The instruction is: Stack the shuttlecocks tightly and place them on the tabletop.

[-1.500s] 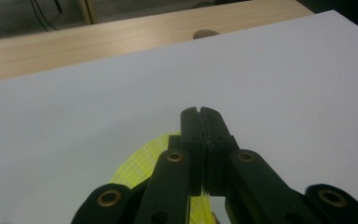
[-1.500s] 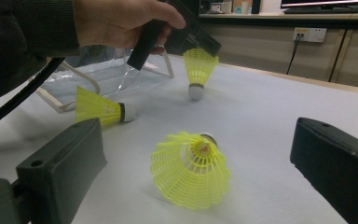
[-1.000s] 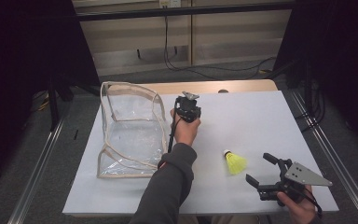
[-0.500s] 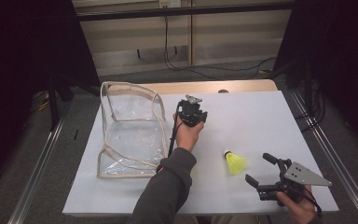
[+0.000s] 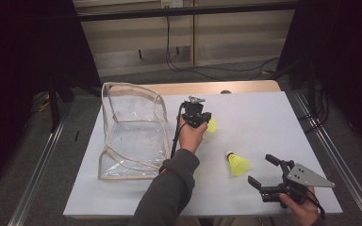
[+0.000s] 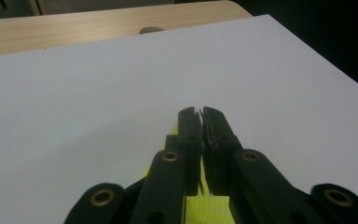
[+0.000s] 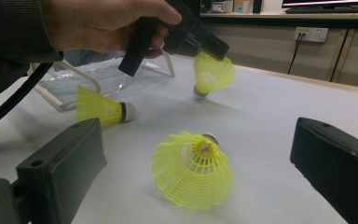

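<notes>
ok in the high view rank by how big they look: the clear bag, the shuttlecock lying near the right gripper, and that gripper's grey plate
1. clear bag, by far the largest
2. grey plate on the right gripper
3. shuttlecock

The plate and shuttlecock look close in size, and the plate sits nearer the camera, so that order is unsure.

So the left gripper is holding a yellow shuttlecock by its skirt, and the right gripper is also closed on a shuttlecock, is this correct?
Only the first part is right. The left gripper is shut on a yellow shuttlecock by its skirt, but the right gripper is open and holds nothing. In the right gripper view its fingers stand wide apart, with another shuttlecock lying free on the table between them.
</notes>
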